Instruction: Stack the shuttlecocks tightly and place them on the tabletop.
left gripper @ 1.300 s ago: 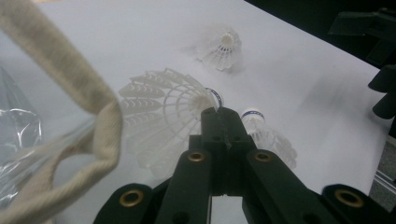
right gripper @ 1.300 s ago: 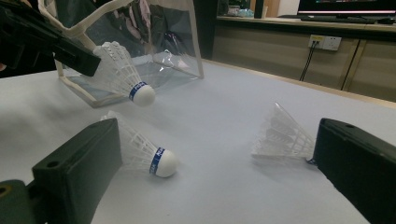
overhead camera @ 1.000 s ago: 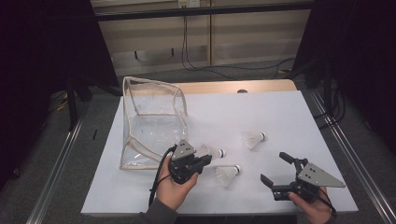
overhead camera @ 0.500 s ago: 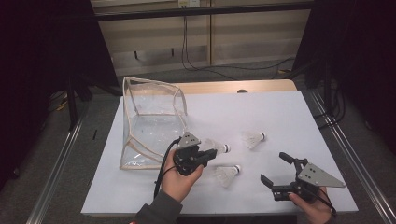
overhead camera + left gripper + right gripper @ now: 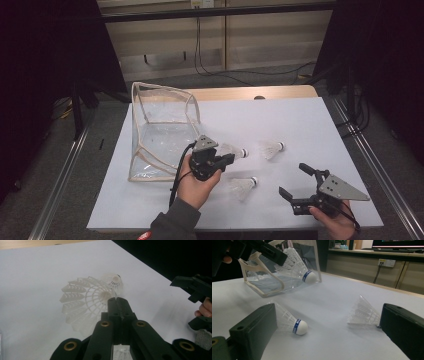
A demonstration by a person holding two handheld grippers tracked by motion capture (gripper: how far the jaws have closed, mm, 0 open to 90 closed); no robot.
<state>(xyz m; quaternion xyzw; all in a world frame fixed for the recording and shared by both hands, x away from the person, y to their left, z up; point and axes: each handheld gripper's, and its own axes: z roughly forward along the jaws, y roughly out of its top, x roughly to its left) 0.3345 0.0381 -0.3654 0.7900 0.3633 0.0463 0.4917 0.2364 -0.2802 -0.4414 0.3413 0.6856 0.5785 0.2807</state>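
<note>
Left tongs clamped on rim of shuttlecock skirt, lifted, just right of clear bag. Thin grip: could slip or crush the skirt on the swing to the bag. Right tongs apart, empty. Count: shuttlecocks 3 — one held, one between tongs, one beyond; bag 1.
</note>
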